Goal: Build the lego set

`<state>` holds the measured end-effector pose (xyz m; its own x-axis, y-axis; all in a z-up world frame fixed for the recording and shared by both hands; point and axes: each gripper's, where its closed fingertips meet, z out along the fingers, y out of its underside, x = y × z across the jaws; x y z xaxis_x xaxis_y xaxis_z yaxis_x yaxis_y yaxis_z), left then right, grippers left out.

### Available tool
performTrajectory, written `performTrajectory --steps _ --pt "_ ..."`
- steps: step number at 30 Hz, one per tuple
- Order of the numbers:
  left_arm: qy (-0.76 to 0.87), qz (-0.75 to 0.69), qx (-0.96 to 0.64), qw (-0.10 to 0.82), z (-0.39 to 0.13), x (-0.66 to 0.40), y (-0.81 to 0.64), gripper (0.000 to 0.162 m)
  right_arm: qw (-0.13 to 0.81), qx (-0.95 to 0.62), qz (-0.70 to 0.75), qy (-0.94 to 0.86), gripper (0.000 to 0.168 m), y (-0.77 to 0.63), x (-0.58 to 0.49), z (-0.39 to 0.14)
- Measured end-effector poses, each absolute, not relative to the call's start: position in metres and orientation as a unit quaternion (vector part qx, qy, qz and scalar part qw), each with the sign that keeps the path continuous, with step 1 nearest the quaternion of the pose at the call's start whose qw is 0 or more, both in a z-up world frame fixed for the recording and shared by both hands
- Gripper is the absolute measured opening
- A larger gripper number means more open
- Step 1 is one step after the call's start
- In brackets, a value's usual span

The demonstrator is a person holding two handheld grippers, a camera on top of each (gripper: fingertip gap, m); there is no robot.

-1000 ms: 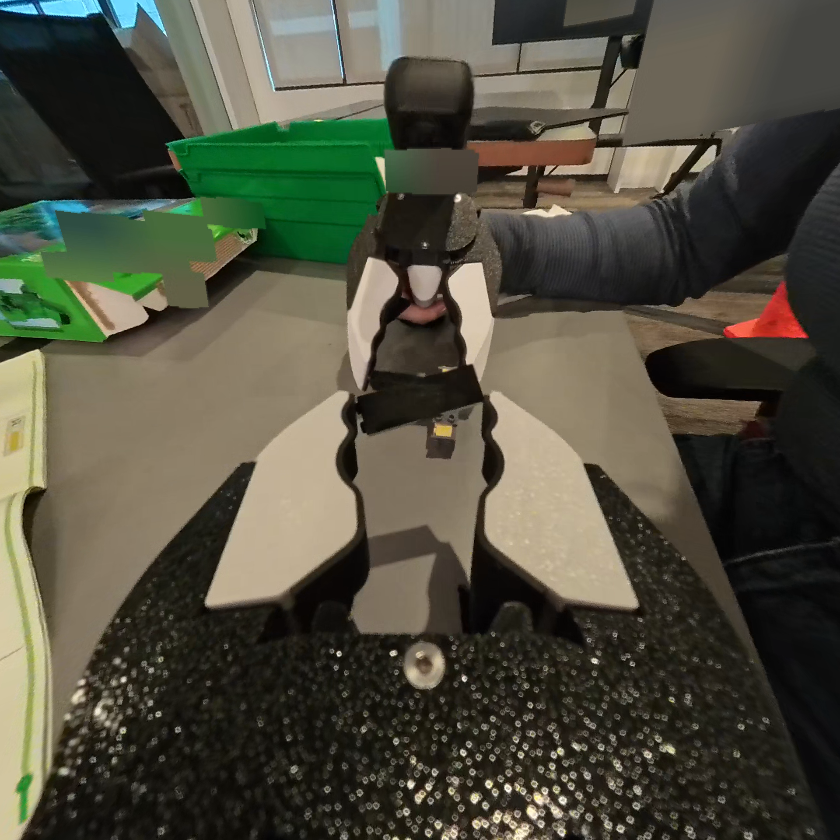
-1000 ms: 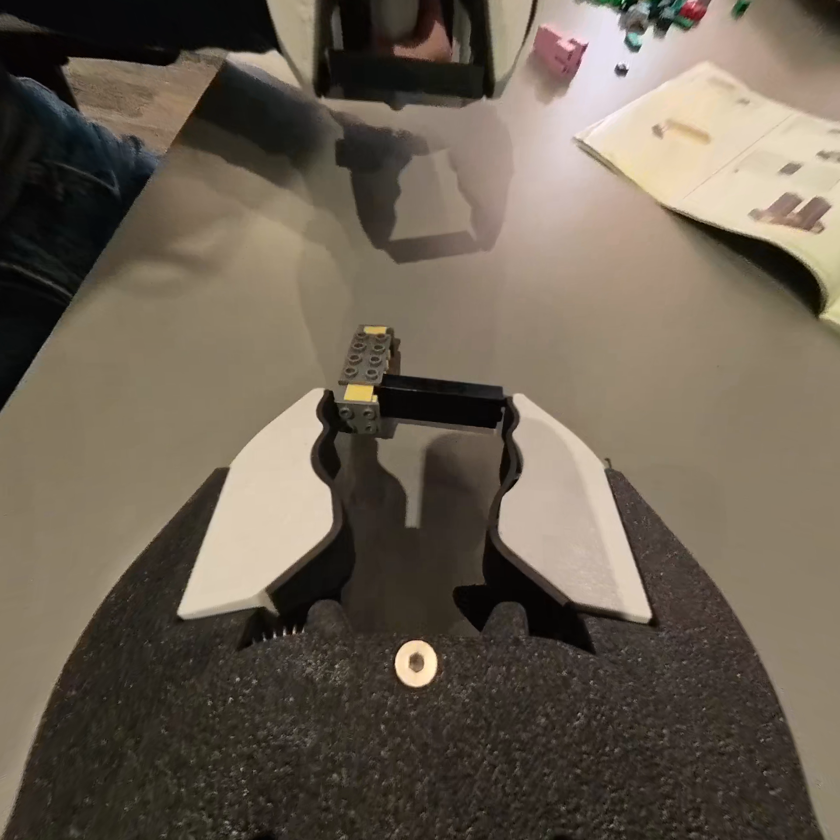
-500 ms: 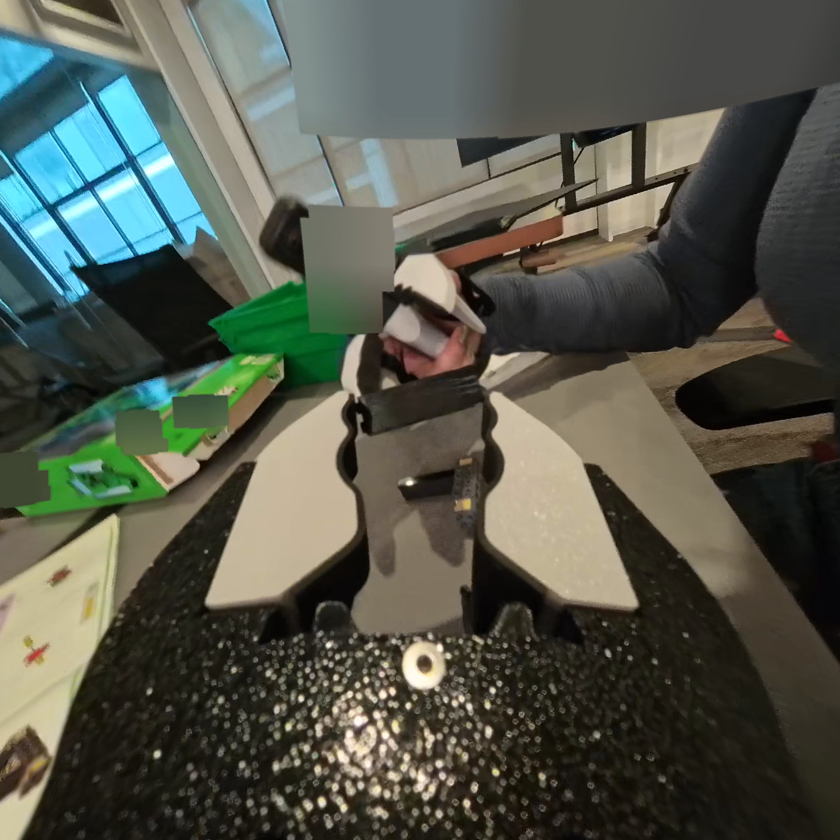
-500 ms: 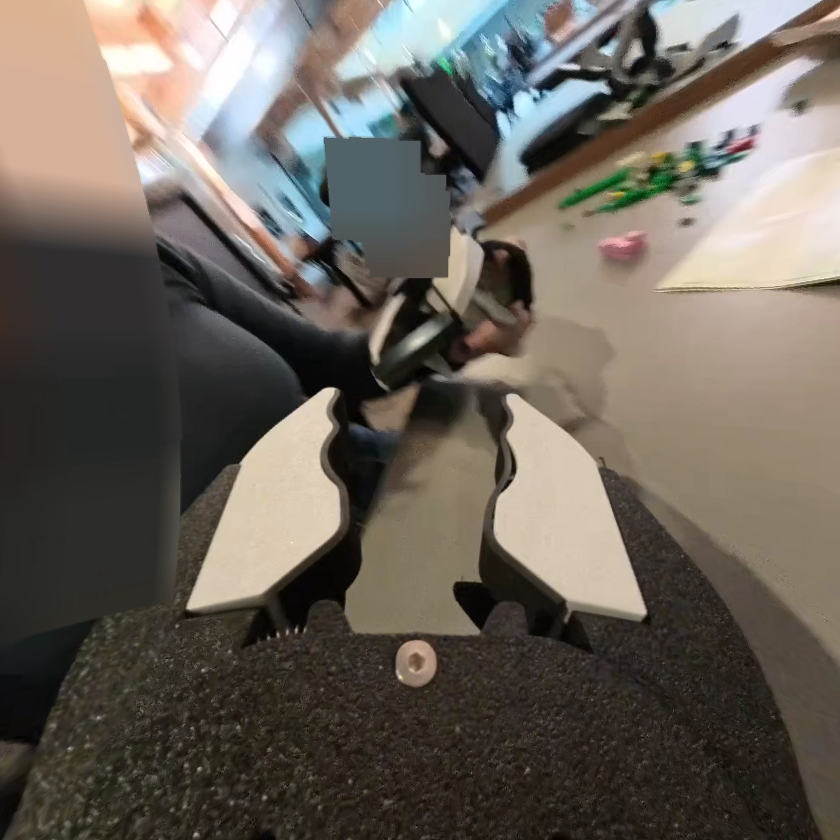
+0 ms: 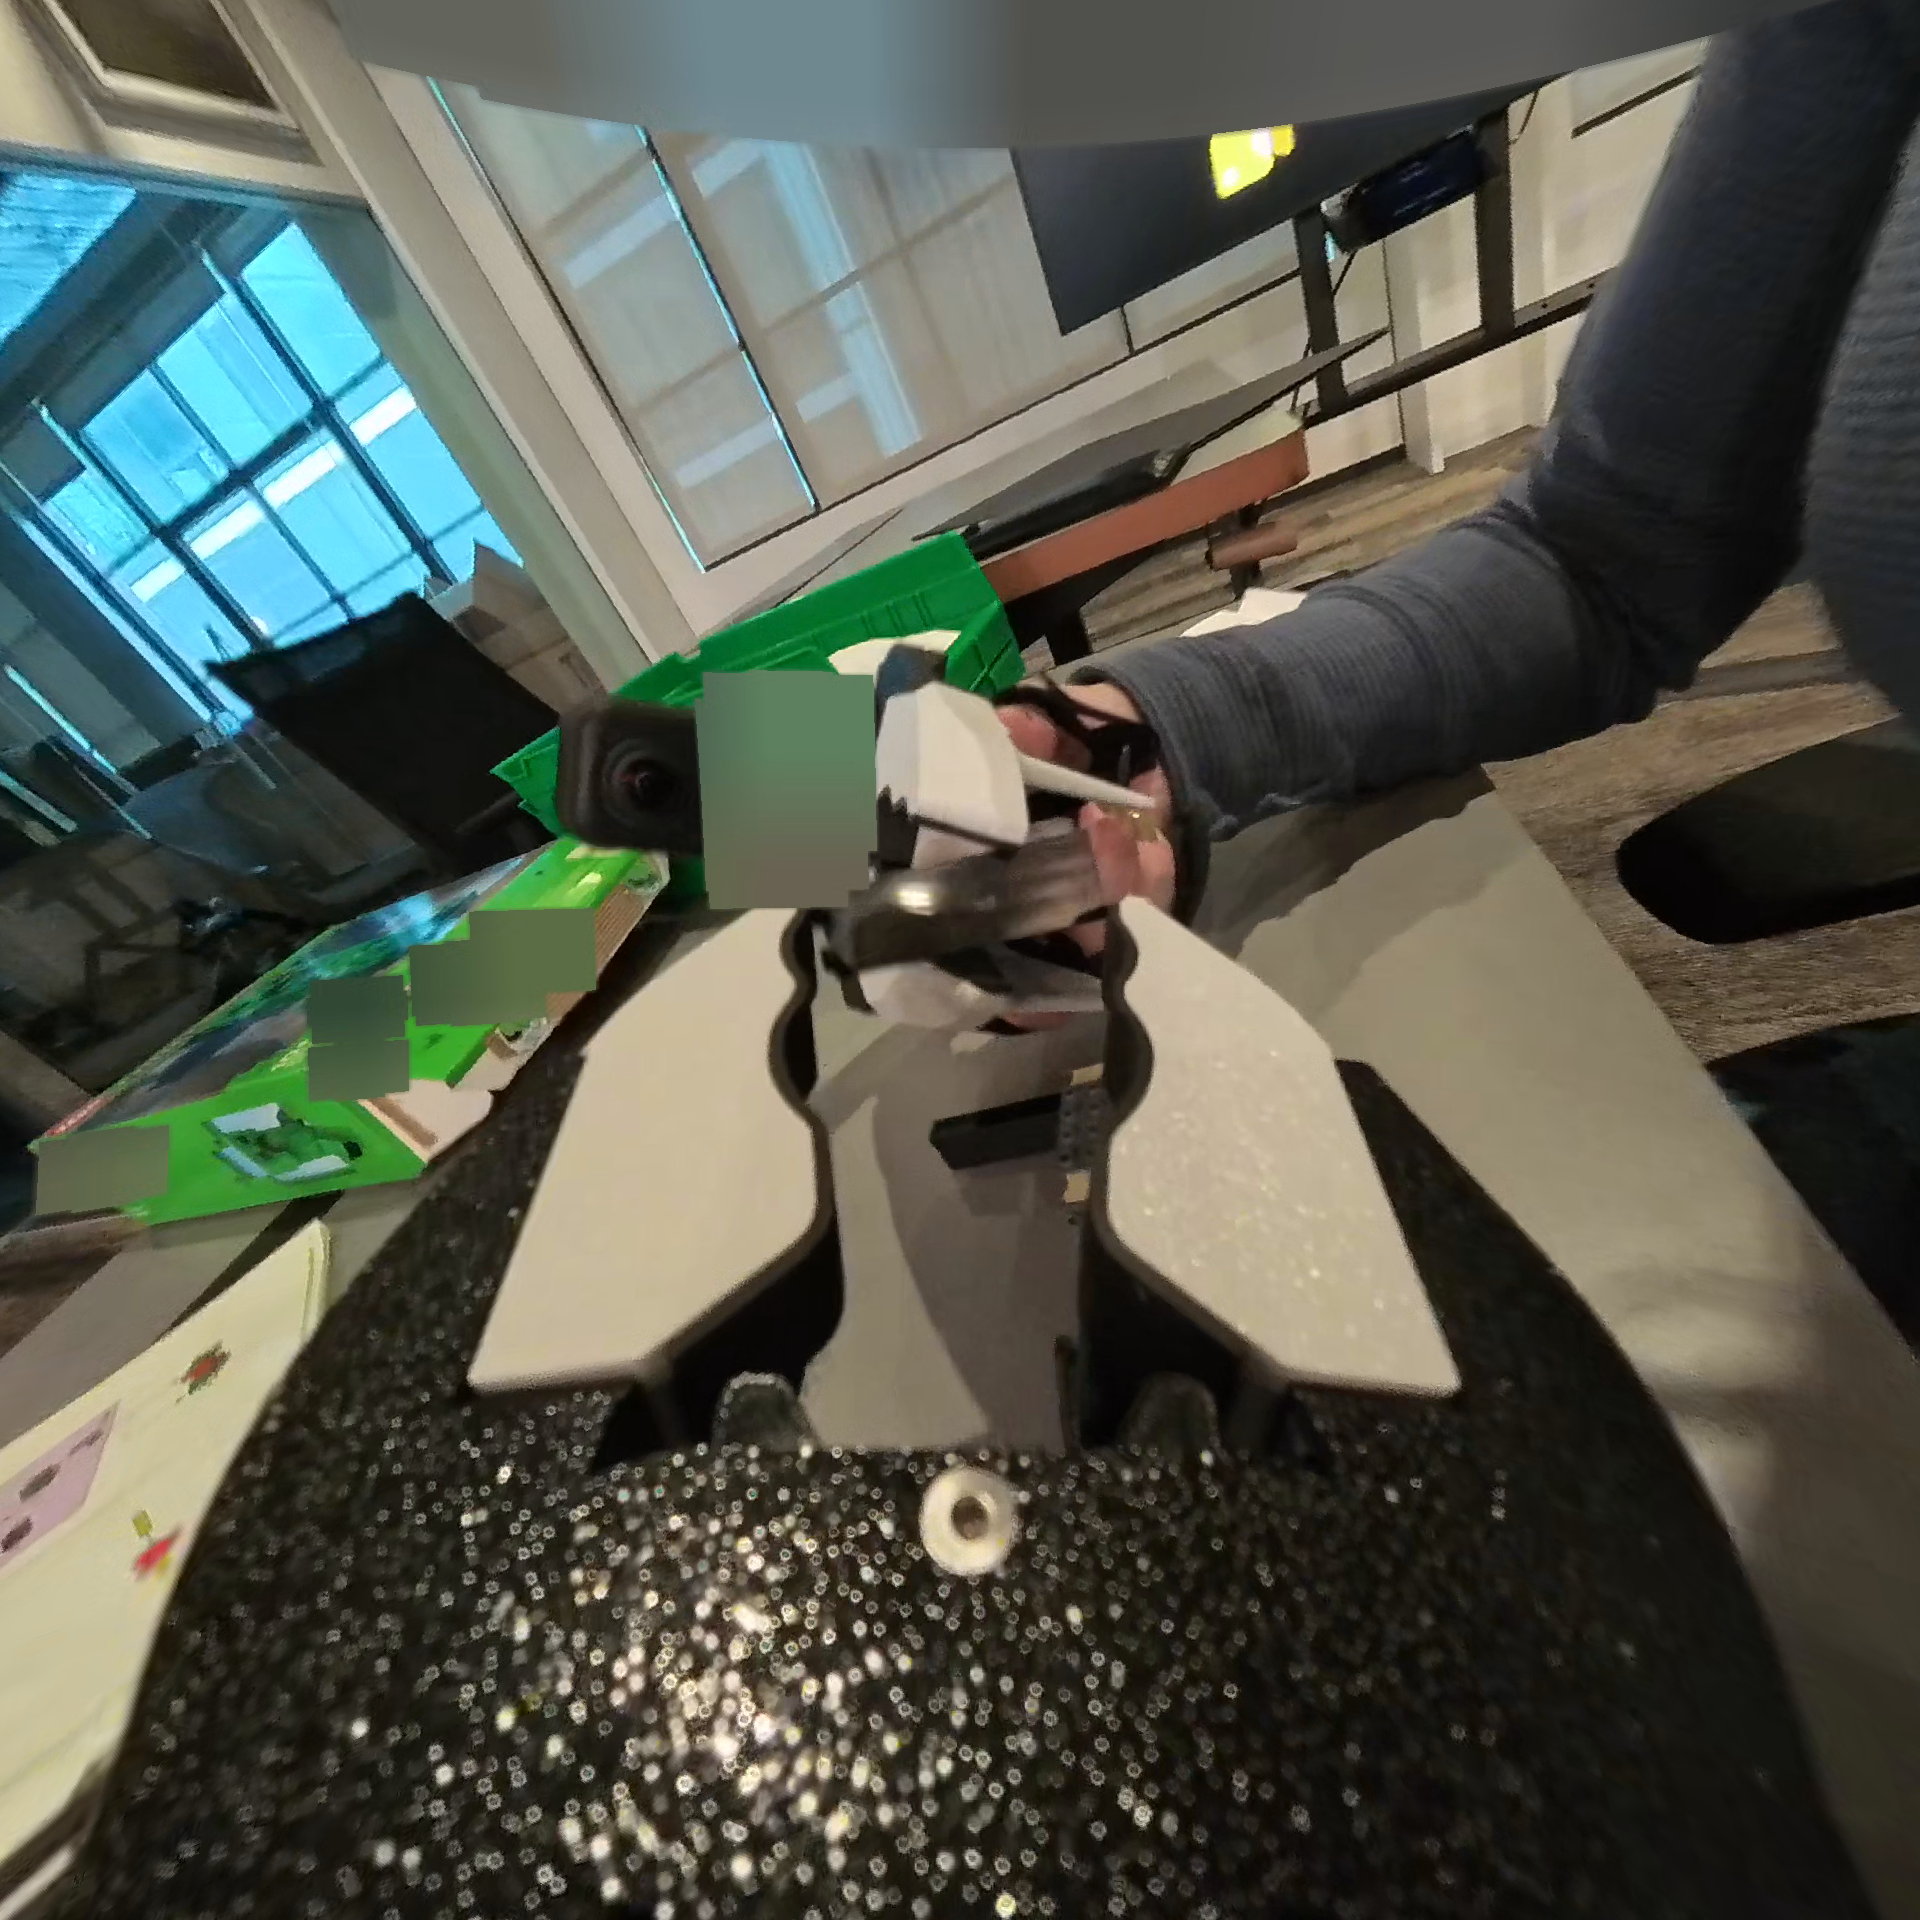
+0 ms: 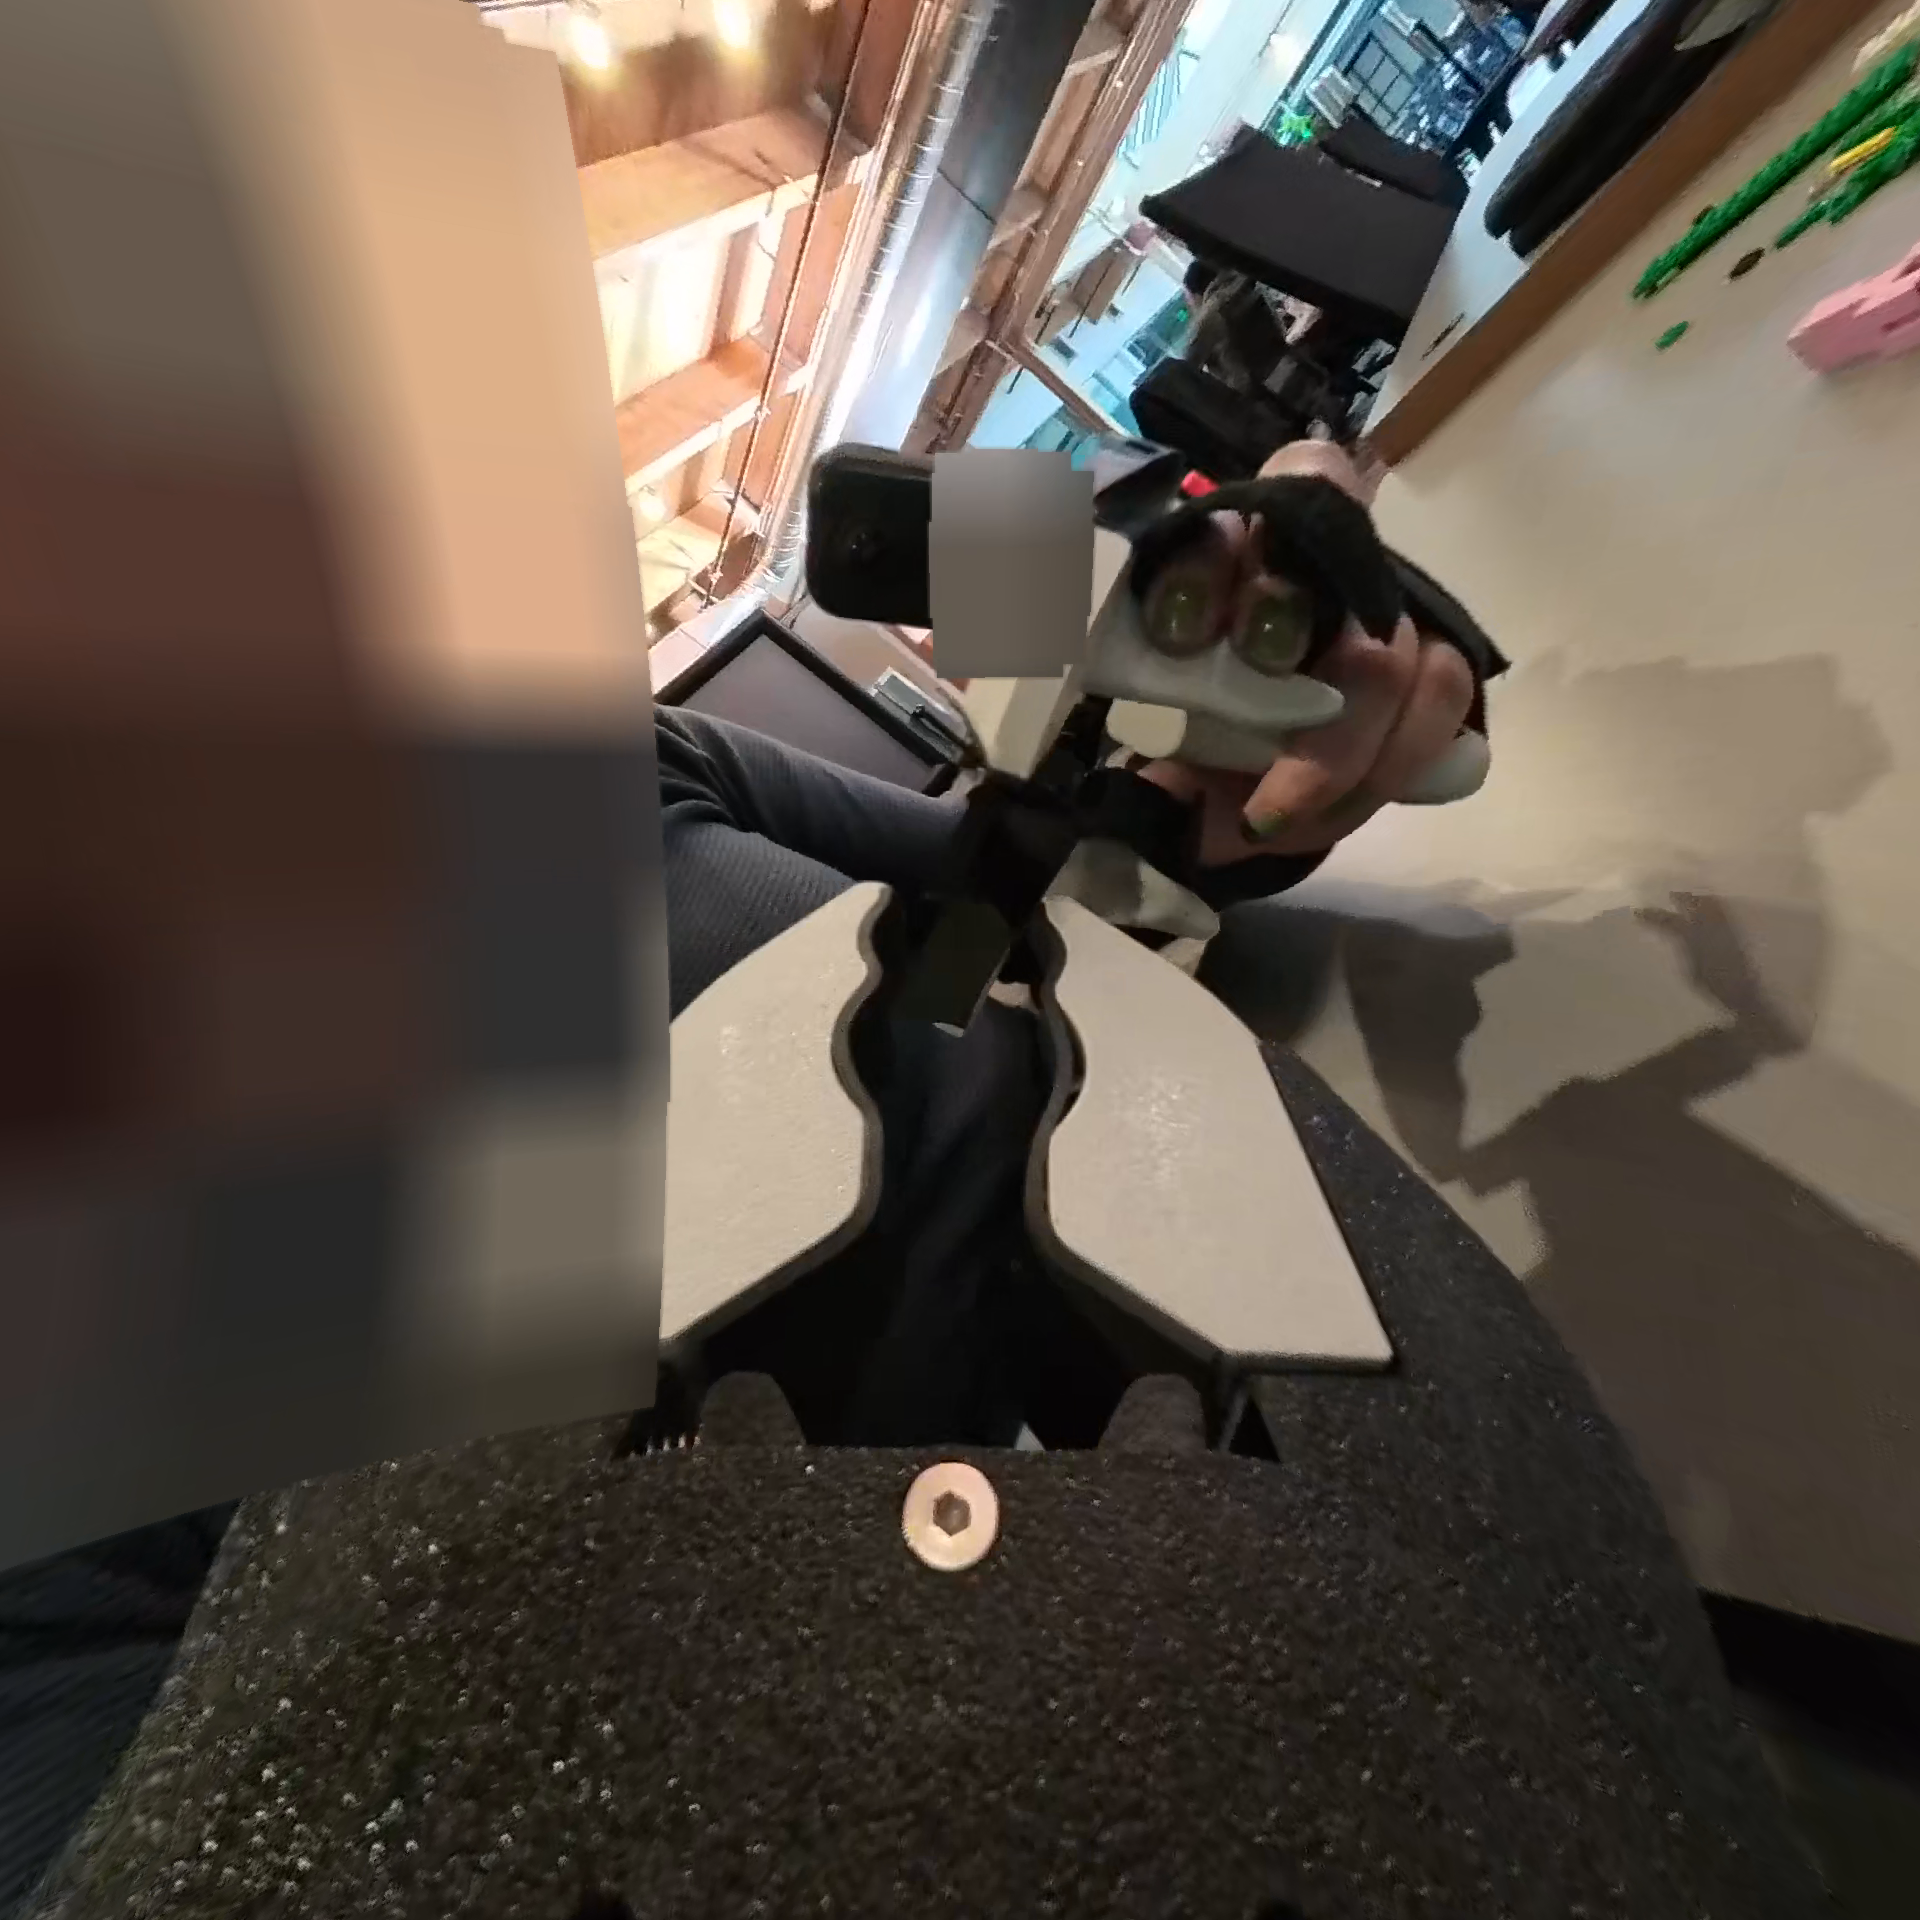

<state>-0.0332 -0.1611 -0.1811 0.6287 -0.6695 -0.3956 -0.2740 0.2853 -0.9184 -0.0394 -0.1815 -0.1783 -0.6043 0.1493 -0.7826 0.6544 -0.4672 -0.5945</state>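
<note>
We no longer grip the black-and-grey brick assembly with our right gripper; it lies on the table, and both grippers are raised, tilted.

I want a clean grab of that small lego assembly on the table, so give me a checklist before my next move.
1. Left gripper open: ok.
2. Lego assembly lying on the table: ok.
3. Lego assembly centred in the left gripper's gap: not ok, it sits close to one side.
4. Right gripper empty: cannot tell, something dark sits at its tips.
5. Space ahead clear: not ok, the right gripper hangs just past the left gripper's tips.
</note>
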Motion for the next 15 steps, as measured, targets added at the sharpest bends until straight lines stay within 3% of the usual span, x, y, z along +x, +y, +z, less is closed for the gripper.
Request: performTrajectory --steps 1,3,6,11,14,15 --pt "0.396 -0.144 -0.593 0.686 -0.184 -0.035 -0.158 0.053 0.156 0.411 -0.753 0.490 0.021 -0.179 -0.040 -0.177" --pt "0.366 -0.161 -0.624 0.671 -0.190 -0.041 -0.153 0.068 0.106 0.427 -0.740 0.509 0.019 -0.171 -0.044 -0.182" --pt "0.316 -0.222 -0.651 0.654 -0.192 -0.047 -0.153 0.077 0.037 0.453 -0.718 0.527 0.018 -0.155 -0.048 -0.187" --pt "0.355 -0.073 -0.666 0.652 -0.200 -0.053 -0.145 0.079 0.034 0.497 -0.711 0.497 0.017 -0.142 -0.054 -0.194" --pt "0.367 -0.062 -0.683 0.629 -0.201 -0.047 -0.142 0.072 0.028 0.496 -0.702 0.510 0.017 -0.145 -0.055 -0.199" --pt "0.350 -0.083 -0.694 0.623 -0.200 -0.049 -0.140 0.063 0.015 0.496 -0.693 0.523 0.017 -0.146 -0.055 -0.200"
